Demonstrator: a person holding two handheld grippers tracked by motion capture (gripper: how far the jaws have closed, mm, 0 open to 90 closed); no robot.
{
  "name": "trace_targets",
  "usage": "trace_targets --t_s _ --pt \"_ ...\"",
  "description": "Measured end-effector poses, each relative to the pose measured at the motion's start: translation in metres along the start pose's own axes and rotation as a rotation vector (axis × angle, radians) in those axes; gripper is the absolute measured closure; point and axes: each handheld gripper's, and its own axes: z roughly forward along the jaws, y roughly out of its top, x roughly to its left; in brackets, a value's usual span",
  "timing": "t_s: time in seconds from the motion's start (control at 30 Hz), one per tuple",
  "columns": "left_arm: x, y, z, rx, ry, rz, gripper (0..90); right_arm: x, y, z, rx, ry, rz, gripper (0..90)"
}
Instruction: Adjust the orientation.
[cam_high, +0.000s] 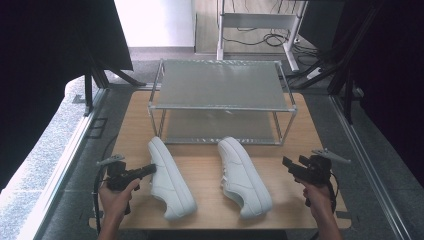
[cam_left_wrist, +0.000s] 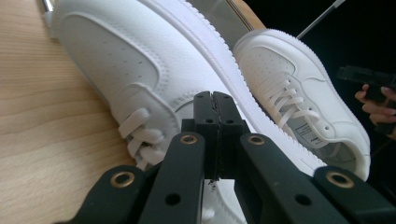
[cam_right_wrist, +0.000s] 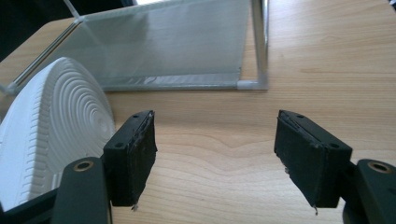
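**Two white shoes, two grippers, one rack**

High view counts two white low-top lace-up sneakers on the light wooden bench (cam_high: 295, 135): the left sneaker (cam_high: 170, 177) and the right sneaker (cam_high: 244, 176), lying side by side but apart, both slanting the same way. Behind them stands one two-tier shelf rack of silver metal tubes with grey mesh panels (cam_high: 220, 85), both tiers bare.

Two hands hold two black grippers. The left gripper (cam_high: 149, 170) points at the left sneaker, its tip just beside the shoe's side. In the left gripper view its jaws are pressed together with nothing between them, in front of the nearer sneaker's laces, while the second shoe lies beyond. The right gripper (cam_high: 289, 165) sits near the bench's right edge, apart from the right sneaker. In the right gripper view its jaws stand wide apart over bare wood, with a ribbed white sole at the left and the rack's lower corner ahead.

Around the bench the floor is grey, dark curtains hang on both sides, and a white table frame (cam_high: 257, 22) with loose cables stands behind.
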Motion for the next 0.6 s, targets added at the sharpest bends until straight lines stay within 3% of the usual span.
trace_targets --t_s 0.4,0.6 --pt "-0.009 0.009 0.011 0.014 -0.016 0.014 90.0 -0.003 -0.001 -0.002 -0.002 -0.001 0.008 29.8" --pt "-0.013 0.014 0.019 0.011 -0.045 0.025 90.0 -0.005 -0.001 -0.003 0.003 -0.014 0.018 29.7"
